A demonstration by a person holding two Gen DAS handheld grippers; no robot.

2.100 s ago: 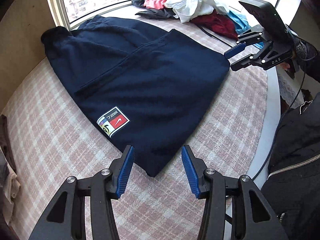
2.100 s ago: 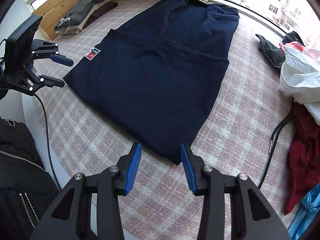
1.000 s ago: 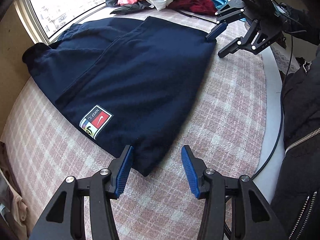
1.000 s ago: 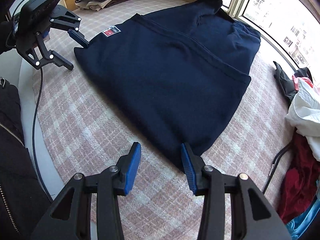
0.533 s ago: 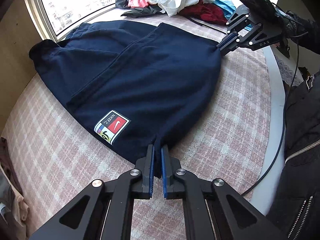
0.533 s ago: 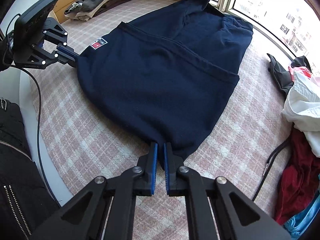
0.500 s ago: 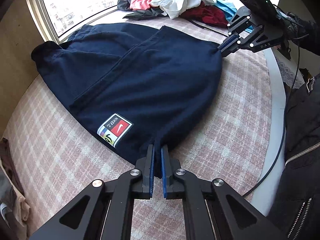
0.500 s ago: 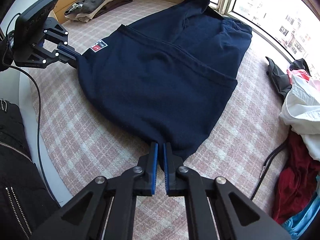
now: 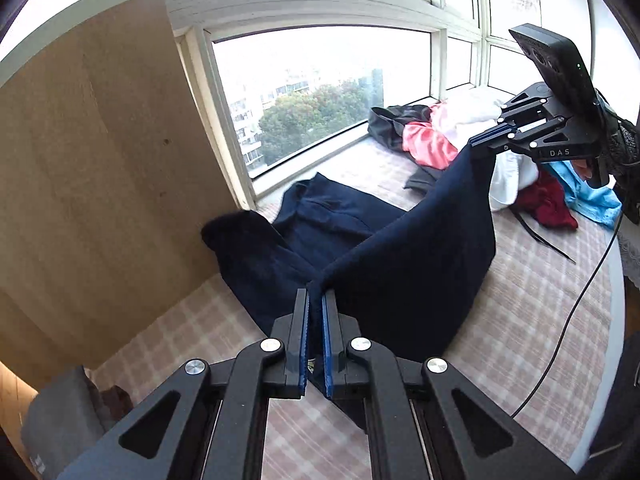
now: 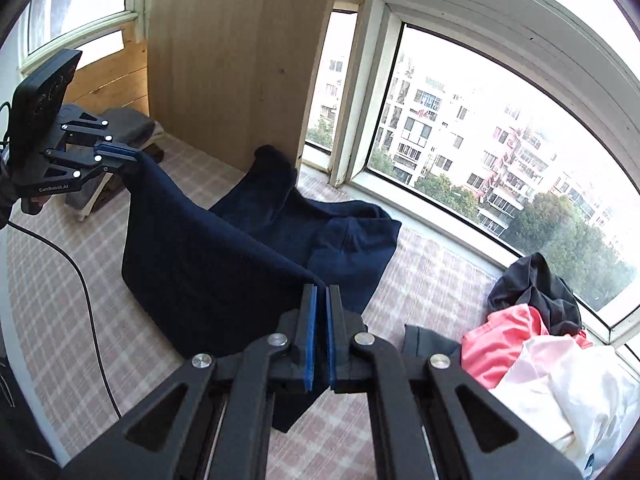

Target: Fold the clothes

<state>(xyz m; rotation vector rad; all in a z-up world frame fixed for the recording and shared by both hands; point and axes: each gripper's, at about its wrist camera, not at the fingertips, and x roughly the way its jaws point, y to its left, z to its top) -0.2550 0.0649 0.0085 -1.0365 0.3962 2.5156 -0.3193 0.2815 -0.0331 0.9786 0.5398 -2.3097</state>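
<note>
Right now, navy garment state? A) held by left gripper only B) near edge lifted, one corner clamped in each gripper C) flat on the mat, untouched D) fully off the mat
B: left gripper and right gripper each pinch a corner of the navy garment; its far end lies on the mat.

Both grippers clamp the navy garment (image 10: 208,264): right gripper (image 10: 321,300) at 6 o'clock; left gripper (image 10: 120,152) at 10. Its hem hangs lifted between them; unfolded clothes (image 10: 532,340) pile at 4.

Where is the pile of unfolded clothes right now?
The pile of unfolded clothes lies by the window, lower right in the right wrist view, beyond the lifted navy garment.
</note>
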